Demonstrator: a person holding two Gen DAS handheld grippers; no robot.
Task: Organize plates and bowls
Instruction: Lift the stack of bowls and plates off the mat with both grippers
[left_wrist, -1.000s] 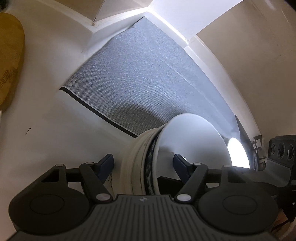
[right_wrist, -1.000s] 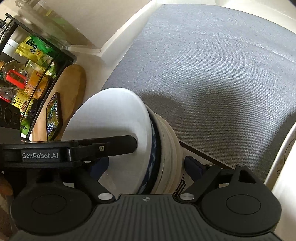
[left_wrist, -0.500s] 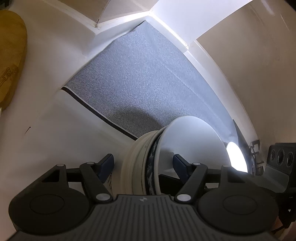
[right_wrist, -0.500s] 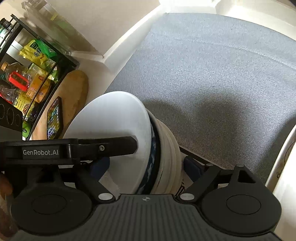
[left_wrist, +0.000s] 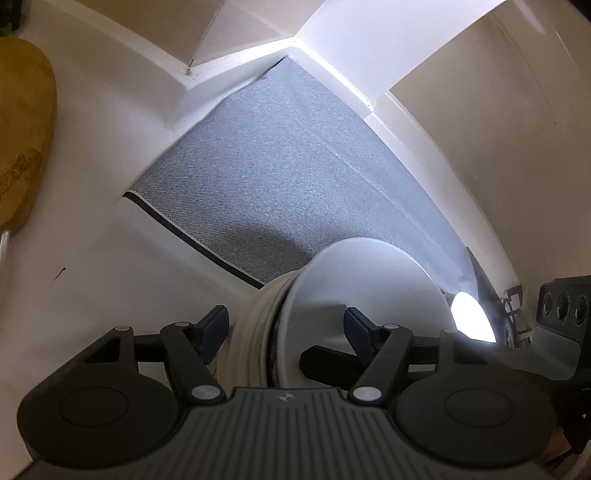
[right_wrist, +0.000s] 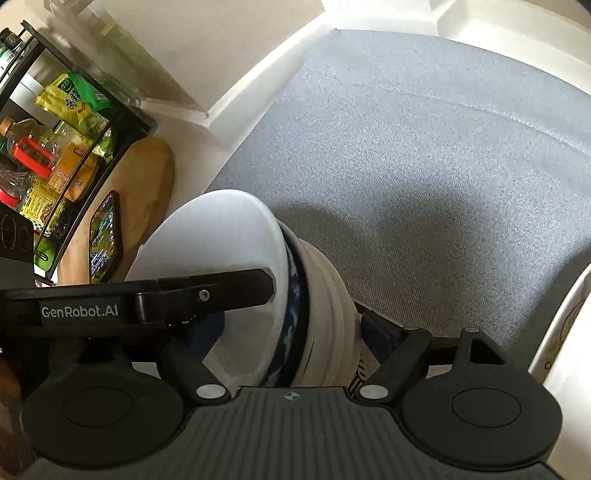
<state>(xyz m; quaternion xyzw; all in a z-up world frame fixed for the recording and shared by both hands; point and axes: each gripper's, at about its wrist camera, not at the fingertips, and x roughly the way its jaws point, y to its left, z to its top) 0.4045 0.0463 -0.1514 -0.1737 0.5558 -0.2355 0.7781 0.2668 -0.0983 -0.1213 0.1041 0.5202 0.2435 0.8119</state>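
White and cream crockery fills the middle of both wrist views: a stack of bowls (right_wrist: 325, 317) nested on edge, with a white plate (right_wrist: 221, 258) against its open side and one dark blue patterned bowl (right_wrist: 293, 332) sandwiched between. The stack hangs low over the pale worktop (left_wrist: 110, 240), at the near edge of a grey mat (right_wrist: 424, 166).

Both grippers straddle it from opposite sides. The left gripper (left_wrist: 284, 328) has its blue fingers (left_wrist: 212, 328) either side of the stack and its jaws are closing; I cannot tell whether the pads press yet. The right gripper (right_wrist: 295, 332) is closing too, with the stack between its fingers, one pad near the cream outer wall, the other mostly hidden behind the left gripper's black arm.

The risk here, as I judge it, is the stack coming apart. The pieces are loose and glazed, held only by squeeze across their thickness, so a plate or inner bowl could slide out if one side closes unevenly or the tilt grows. The two grippers also crowd one another, and a knock could jar the grip. A wooden board (right_wrist: 147, 192) with a phone (right_wrist: 107, 236) lies close on the rack side.
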